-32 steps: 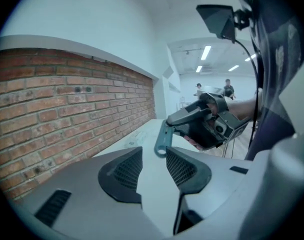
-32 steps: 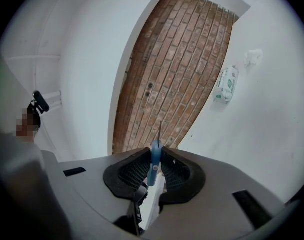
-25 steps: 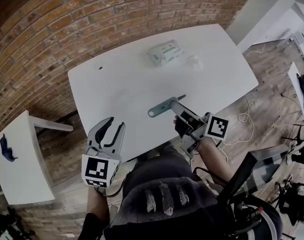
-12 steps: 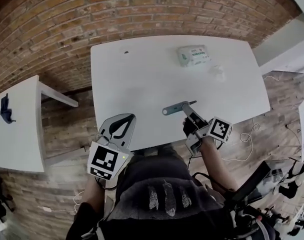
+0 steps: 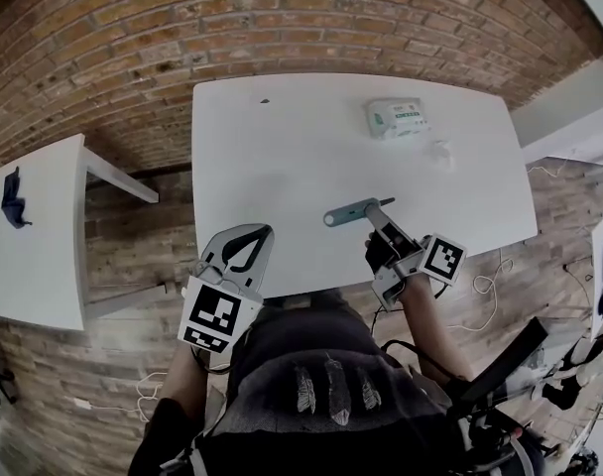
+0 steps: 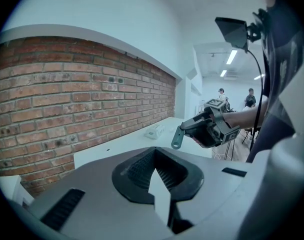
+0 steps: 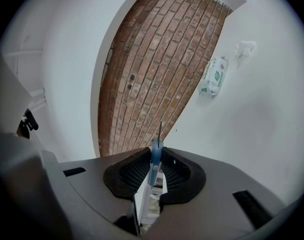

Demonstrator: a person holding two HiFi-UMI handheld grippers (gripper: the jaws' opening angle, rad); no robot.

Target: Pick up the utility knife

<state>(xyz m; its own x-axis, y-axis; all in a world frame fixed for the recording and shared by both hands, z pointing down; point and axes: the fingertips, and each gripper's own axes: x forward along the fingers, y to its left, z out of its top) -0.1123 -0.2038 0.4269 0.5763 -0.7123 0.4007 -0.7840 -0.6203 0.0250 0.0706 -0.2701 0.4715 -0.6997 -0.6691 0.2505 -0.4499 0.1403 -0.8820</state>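
Note:
The utility knife [image 5: 349, 210], grey-blue with a thin dark blade out, is held crosswise over the near edge of the white table [image 5: 282, 157]. My right gripper [image 5: 375, 218] is shut on it. In the right gripper view the knife [image 7: 154, 160] stands pinched between the pads, blade end pointing away. From the left gripper view I see the right gripper [image 6: 204, 129] carrying the knife [image 6: 177, 137] a little above the tabletop. My left gripper [image 5: 254, 236] hovers at the table's near left edge, shut with nothing in it [image 6: 157, 176].
A pack of wet wipes [image 5: 398, 117] and a crumpled tissue [image 5: 440, 152] lie at the table's far right. A brick wall runs behind the table. A second white table [image 5: 34, 246] with a small blue object [image 5: 14, 198] stands to the left. Cables lie on the floor at right.
The left gripper's jaws have gone from open to shut, with nothing between them. The right gripper keeps its hold on the knife and has sunk slightly near the table's front edge.

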